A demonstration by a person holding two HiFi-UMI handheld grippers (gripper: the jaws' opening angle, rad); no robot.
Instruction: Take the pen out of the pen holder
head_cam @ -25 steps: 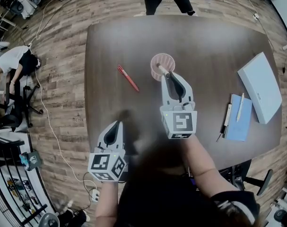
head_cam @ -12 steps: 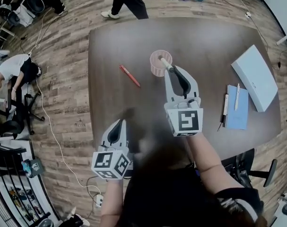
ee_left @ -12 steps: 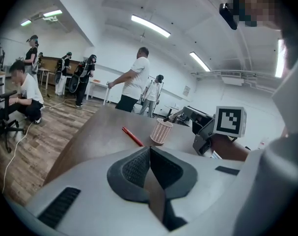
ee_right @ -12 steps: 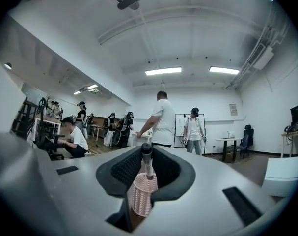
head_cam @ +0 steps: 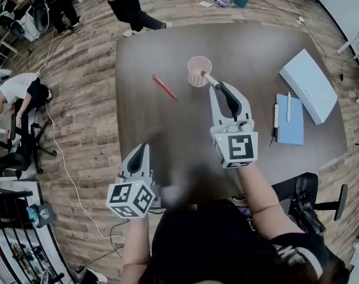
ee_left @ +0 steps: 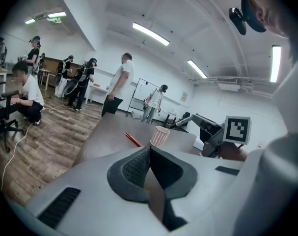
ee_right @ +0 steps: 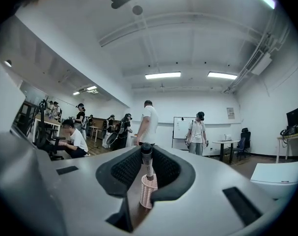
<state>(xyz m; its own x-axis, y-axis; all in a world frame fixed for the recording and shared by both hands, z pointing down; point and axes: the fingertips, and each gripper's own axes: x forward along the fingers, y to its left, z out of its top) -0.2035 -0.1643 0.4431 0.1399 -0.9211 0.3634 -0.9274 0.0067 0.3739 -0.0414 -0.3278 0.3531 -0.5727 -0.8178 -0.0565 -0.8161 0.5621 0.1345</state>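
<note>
A pink mesh pen holder (head_cam: 199, 71) stands upright on the dark table (head_cam: 256, 46). My right gripper (head_cam: 217, 86) is just right of it, shut on a white pen (head_cam: 207, 78) with a dark top. In the right gripper view the pen (ee_right: 148, 163) stands upright between the pads, its lower end at the rim of the holder (ee_right: 147, 191); whether it is still inside I cannot tell. A red pen (head_cam: 164, 87) lies on the table left of the holder. My left gripper (head_cam: 141, 149) hangs at the near table edge, shut on nothing (ee_left: 149, 149).
At the right lie a blue notebook (head_cam: 290, 123) with a white pen (head_cam: 288, 106) on it, a dark pen (head_cam: 275, 118) beside it and a white box (head_cam: 308, 85). A person (head_cam: 126, 2) stands by the far left corner. Chairs stand by the right edge.
My right gripper has risen with the white pen, drawing it up from the holder. The left gripper rose a little too. The person beyond the table walked left.
</note>
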